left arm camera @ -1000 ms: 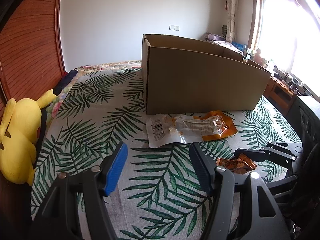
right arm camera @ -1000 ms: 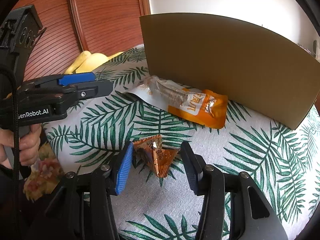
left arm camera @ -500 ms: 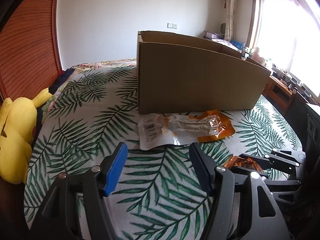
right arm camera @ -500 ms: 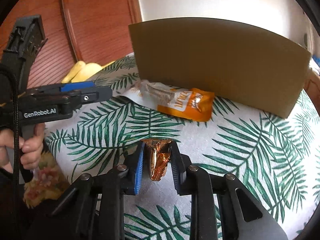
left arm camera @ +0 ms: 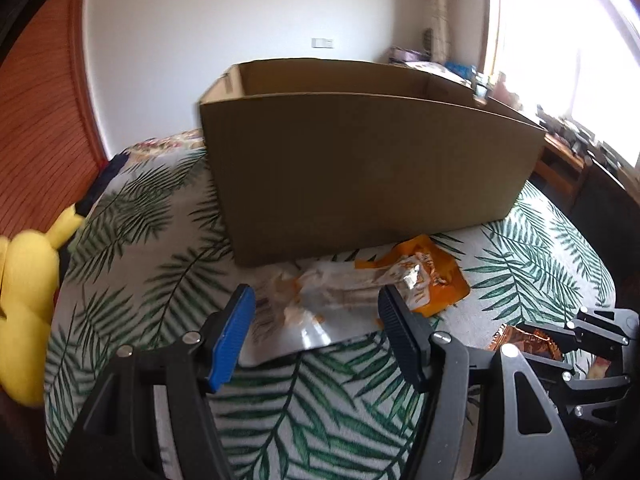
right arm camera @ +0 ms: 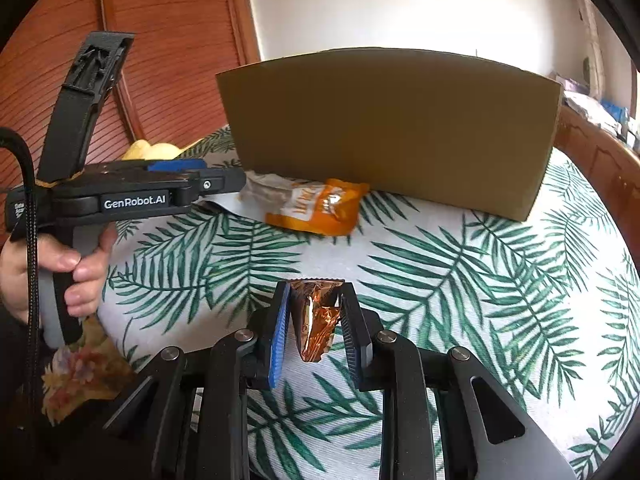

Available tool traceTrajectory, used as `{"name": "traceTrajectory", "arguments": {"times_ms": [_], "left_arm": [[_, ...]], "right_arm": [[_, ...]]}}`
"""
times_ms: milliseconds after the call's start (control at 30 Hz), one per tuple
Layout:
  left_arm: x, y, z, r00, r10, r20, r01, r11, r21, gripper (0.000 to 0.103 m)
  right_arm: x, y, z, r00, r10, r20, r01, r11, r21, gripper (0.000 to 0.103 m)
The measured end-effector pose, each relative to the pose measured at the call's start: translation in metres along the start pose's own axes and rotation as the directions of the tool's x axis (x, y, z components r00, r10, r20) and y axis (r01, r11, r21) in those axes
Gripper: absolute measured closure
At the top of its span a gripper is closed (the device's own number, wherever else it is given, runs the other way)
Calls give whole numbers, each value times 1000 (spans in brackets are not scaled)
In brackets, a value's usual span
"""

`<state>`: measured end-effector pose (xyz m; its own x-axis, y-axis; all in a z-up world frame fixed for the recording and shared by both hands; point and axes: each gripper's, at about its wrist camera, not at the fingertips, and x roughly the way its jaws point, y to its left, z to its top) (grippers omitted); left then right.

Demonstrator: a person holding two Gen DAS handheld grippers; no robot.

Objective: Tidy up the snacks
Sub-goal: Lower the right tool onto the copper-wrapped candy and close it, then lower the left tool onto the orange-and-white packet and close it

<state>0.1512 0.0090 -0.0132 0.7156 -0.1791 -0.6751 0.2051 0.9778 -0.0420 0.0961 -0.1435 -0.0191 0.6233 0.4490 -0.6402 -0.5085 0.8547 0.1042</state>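
An open brown cardboard box (left arm camera: 372,168) stands on a palm-leaf cloth; it also shows in the right wrist view (right arm camera: 392,128). A clear and orange snack bag (left arm camera: 360,292) lies flat in front of it, also in the right wrist view (right arm camera: 316,206). My left gripper (left arm camera: 316,312) is open, its fingers on either side of the bag's near end. My right gripper (right arm camera: 314,304) is shut on a small orange foil snack packet (right arm camera: 316,320) and holds it just above the cloth. That packet shows in the left wrist view (left arm camera: 524,340) at lower right.
A yellow plush toy (left arm camera: 24,300) lies at the left edge of the cloth. A red-brown wooden panel (right arm camera: 168,60) stands behind on the left. Wooden furniture (left arm camera: 560,168) and a bright window are on the right.
My right gripper closed on the orange foil packet and lifted it slightly. My left gripper moved forward, its open fingers now around the near end of the snack bag.
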Motion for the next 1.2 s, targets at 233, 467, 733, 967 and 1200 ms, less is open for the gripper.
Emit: {"name": "traceTrajectory", "arguments": {"times_ms": [233,467,733,967,1200], "left_arm": [[19,-13,21,996,-80,-50,84,993,78,40],[43,-25,26,975,-151,-162,172,978,121,43],[46,-31,27,952,-167,-258,210,966,149,41],[38,-45,19,943,-136,-305,207,954,216,39],[43,-59,17,945,-96,-311,181,950,254,37]], "right_arm": [[-4,-10,-2,1000,-7,0,7,1000,21,80],[-2,-12,-2,1000,-9,-1,10,999,37,80],[-2,-14,-3,1000,-6,5,6,999,53,79],[-4,-17,-4,1000,-3,4,3,998,64,79],[-3,-17,-3,1000,-6,1,6,998,65,79]]}}
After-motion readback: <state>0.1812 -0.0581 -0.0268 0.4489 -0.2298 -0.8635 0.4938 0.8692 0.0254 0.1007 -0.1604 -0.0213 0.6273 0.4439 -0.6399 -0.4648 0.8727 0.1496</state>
